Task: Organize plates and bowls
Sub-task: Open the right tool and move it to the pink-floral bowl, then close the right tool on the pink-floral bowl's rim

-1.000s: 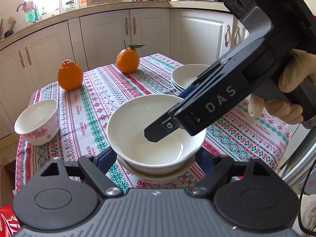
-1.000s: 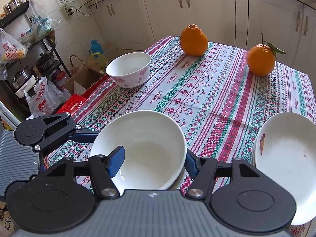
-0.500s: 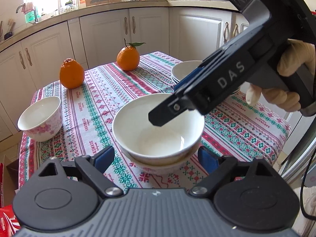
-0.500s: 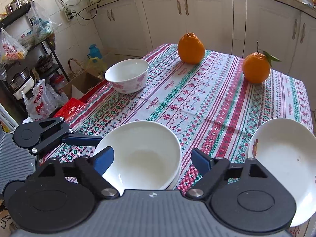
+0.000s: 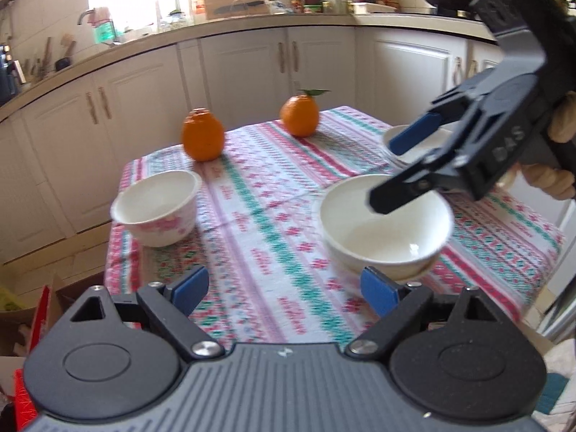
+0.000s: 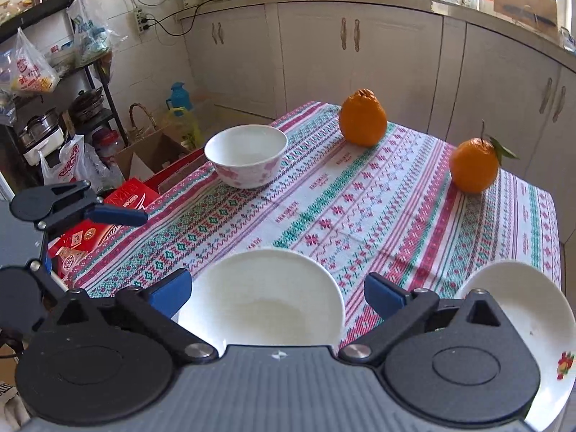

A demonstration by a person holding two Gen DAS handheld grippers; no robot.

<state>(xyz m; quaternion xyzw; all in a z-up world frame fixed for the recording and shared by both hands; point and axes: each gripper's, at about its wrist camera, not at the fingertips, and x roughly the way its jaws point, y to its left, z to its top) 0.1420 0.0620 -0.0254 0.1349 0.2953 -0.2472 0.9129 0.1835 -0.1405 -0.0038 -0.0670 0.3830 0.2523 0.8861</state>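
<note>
Two nested white bowls [image 6: 259, 302] sit at the near edge of the table [image 6: 360, 216]. My right gripper [image 6: 277, 293] straddles them; its jaws are opening and the blue pads stand clear of the rim. My left gripper [image 5: 284, 291] is open and holds nothing, with the nested bowls [image 5: 387, 226] off to its right. A floral bowl [image 5: 156, 208] stands alone at the table's left corner, also seen as the floral bowl [image 6: 246, 160] from the right. White plates [image 6: 518, 309] are stacked at the right. The right gripper [image 5: 399, 169] hangs over the bowls.
Two oranges [image 6: 363, 117] [image 6: 473, 165] rest on the far side of the patterned cloth. Beside the table on the floor are a cardboard box [image 6: 151, 151] and red packets [image 6: 90, 237]. Cabinets [image 6: 360, 54] close off the back. A gloved hand [image 5: 547, 176] holds the right gripper.
The right gripper's jaws have spread off the white bowl's rim, letting it go. The left gripper has drawn back and swung left, away from the bowls.
</note>
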